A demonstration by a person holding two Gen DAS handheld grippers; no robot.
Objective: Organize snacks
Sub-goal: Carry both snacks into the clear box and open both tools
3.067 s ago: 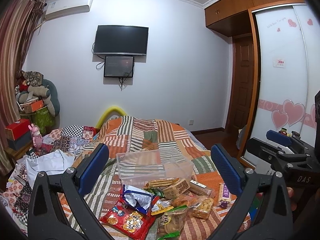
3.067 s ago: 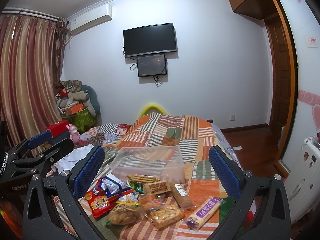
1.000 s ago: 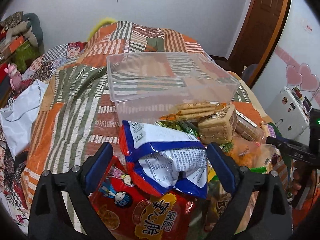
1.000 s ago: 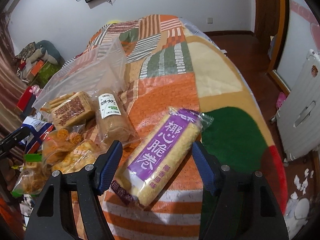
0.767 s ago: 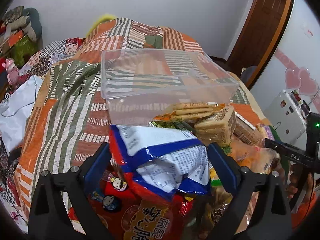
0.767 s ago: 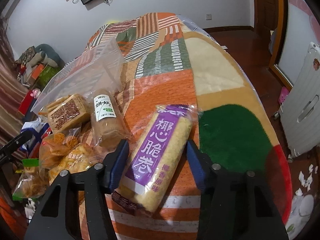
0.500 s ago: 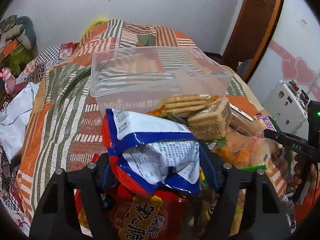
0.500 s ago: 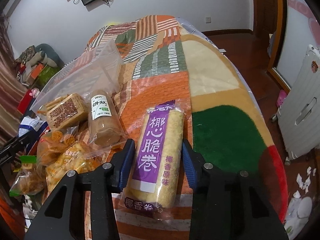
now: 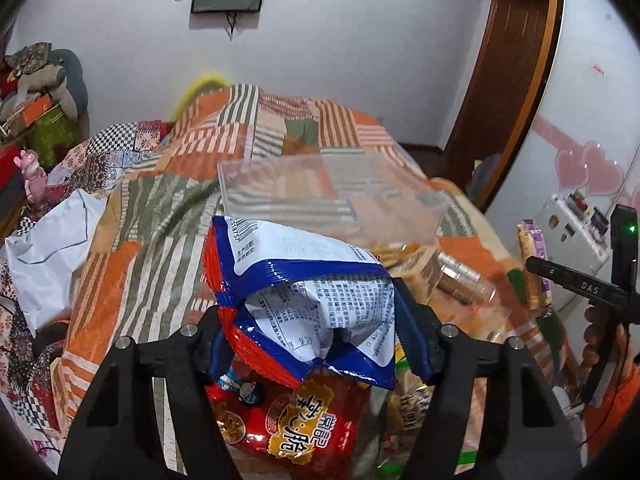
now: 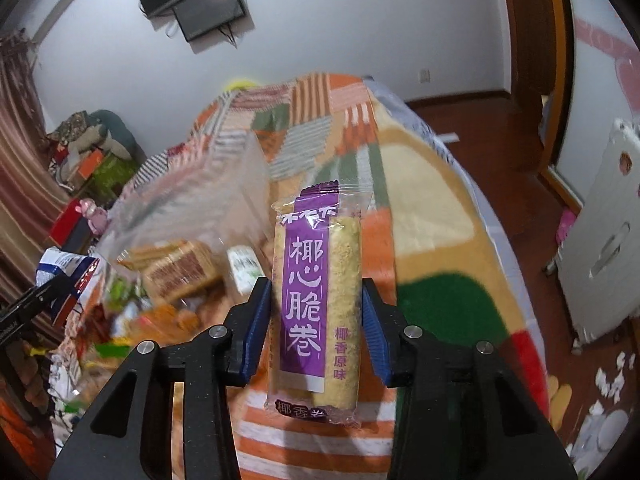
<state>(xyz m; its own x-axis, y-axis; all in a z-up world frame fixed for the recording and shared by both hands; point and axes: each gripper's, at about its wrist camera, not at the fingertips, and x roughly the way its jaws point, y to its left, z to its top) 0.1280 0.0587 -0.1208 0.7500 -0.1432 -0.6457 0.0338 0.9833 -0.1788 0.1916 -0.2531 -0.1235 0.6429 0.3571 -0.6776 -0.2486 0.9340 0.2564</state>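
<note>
Your left gripper (image 9: 316, 344) has its blue pads pressed into both sides of the blue-and-white snack bag (image 9: 304, 292), which fills the lower centre of the left wrist view; the jaws stand roughly half open around the crumpled bag and have just been closing onto it, and the bag sits clear above the red snack bag (image 9: 292, 420) at the bottom of the frame. Beyond it, in the middle of that view, the clear plastic bin (image 9: 332, 196) rests on the patchwork bedspread (image 9: 152, 216), with more packets blurred at its right end. Your right gripper (image 10: 316, 328) is clamped on the purple-labelled wafer roll (image 10: 316, 288), its jaws nearly closed and both pads touching the long sides of the packet; they too have just been closing on it. The roll stands upright in the centre of the right wrist view, lifted off the bedspread, and the same roll shows at the right edge of the left wrist view beside your other tool. In the right wrist view the bin lies at centre left, motion-blurred, with the biscuit packets (image 10: 176, 268) just below it and the remaining loose snacks (image 10: 132, 320) piled toward the lower left.
</note>
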